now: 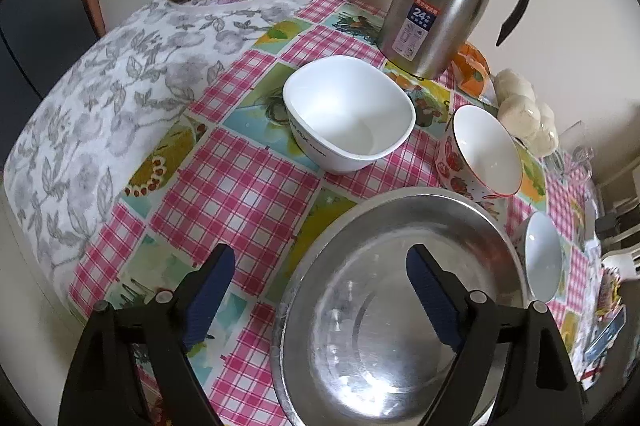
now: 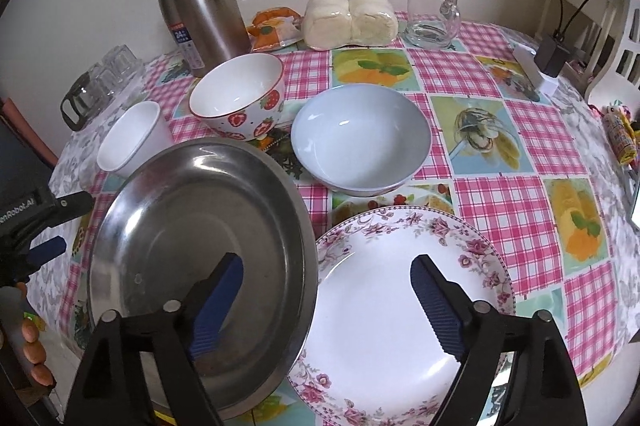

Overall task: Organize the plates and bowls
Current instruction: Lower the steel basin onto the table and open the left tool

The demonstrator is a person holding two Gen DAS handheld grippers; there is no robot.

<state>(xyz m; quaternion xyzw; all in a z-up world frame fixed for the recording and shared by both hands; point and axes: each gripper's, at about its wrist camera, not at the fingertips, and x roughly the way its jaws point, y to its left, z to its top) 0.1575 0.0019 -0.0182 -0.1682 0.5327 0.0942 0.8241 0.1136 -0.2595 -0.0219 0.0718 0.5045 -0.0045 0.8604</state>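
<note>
On checked oilcloth (image 2: 492, 194), round steel plate (image 2: 200, 246) overlaps floral china plate (image 2: 380, 314); both grippers' jaws apart, w/ nothing held.

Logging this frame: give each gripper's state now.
Left gripper: open, holding nothing, above the steel plate.
Right gripper: open, holding nothing.

At the back of your checked tablecloth (image 2: 476, 74) stand a steel thermos jug (image 2: 200, 6), wrapped buns (image 2: 350, 20), an orange snack packet (image 2: 274, 30) and a glass mug (image 2: 432, 12).
</note>
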